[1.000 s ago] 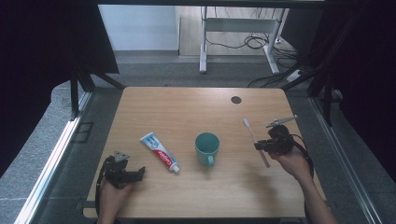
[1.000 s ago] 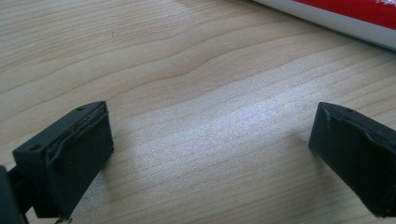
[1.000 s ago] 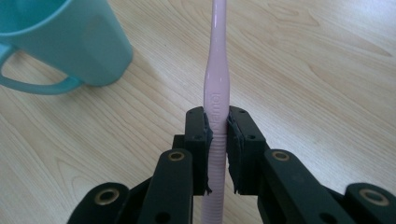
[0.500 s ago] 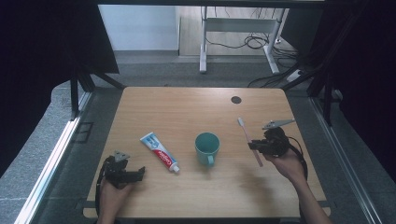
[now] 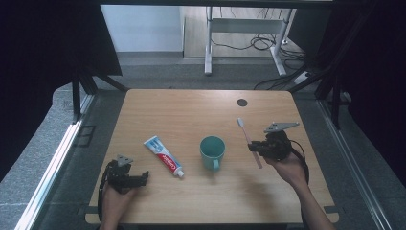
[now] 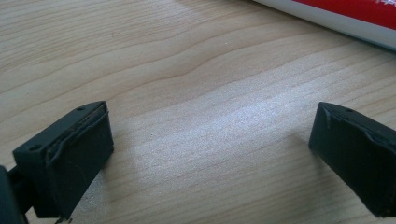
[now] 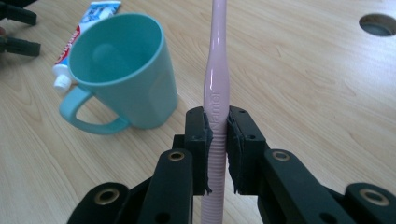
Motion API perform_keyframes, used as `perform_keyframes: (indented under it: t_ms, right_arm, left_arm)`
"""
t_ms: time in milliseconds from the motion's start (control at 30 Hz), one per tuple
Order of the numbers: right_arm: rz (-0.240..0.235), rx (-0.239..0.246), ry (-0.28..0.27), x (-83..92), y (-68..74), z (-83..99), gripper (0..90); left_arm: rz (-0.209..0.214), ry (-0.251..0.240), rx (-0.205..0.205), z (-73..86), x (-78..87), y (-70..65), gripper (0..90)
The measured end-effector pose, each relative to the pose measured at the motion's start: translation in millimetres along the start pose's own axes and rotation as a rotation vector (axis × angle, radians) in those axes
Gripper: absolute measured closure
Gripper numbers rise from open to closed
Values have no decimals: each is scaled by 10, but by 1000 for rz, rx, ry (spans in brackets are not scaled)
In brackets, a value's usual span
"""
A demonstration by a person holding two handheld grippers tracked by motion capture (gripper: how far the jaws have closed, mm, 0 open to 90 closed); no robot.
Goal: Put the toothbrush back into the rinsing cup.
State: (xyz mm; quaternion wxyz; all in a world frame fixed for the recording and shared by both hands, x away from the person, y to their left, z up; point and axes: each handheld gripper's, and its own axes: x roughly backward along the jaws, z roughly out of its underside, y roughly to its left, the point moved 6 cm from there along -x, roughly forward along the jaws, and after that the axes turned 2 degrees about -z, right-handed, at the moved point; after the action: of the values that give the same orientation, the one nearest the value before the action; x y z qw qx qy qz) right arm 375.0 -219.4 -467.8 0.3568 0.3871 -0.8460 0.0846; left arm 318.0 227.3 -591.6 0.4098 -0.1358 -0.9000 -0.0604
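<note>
My right gripper (image 5: 255,147) (image 7: 217,140) is shut on a pale pink toothbrush (image 5: 248,140) (image 7: 216,88), clamped around its ribbed handle and held above the table just right of a teal mug (image 5: 212,151) (image 7: 122,74). The mug stands upright and empty, handle toward the near edge. A white, red and blue toothpaste tube (image 5: 164,156) (image 7: 79,37) lies left of the mug. At the near left corner my left gripper (image 5: 141,177) (image 6: 210,144) rests low over the wood, jaws wide open with nothing between them; the tube's edge (image 6: 345,16) lies just beyond it.
The wooden table (image 5: 182,115) has a round cable hole (image 5: 242,102) (image 7: 377,24) at the far right. Table legs and cables (image 5: 249,43) lie on the floor behind. Dark curtains close both sides.
My right gripper has carried the toothbrush leftward, closer to the mug. The left gripper, the mug and the tube have stayed where they were.
</note>
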Motion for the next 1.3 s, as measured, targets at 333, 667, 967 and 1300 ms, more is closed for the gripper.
perform_keyframes:
  t_ms: [333, 667, 967, 1300]
  right_arm:
    - [-32, 18, -35, -15, 123, -146, 786]
    - [-57, 43, -67, -48, 257, -324, 786]
    - [-68, 67, -86, -115, 355, -450, 786]
    - [-76, 82, -109, -174, 421, -573, 786]
  left_arm:
    - [0, -3, 3, -1, -2, -2, 0]
    - [0, -3, 0, -2, -2, 0, 0]
    - [1, -4, 3, -3, -3, -2, 0]
    - [1, -4, 2, -3, -3, -2, 0]
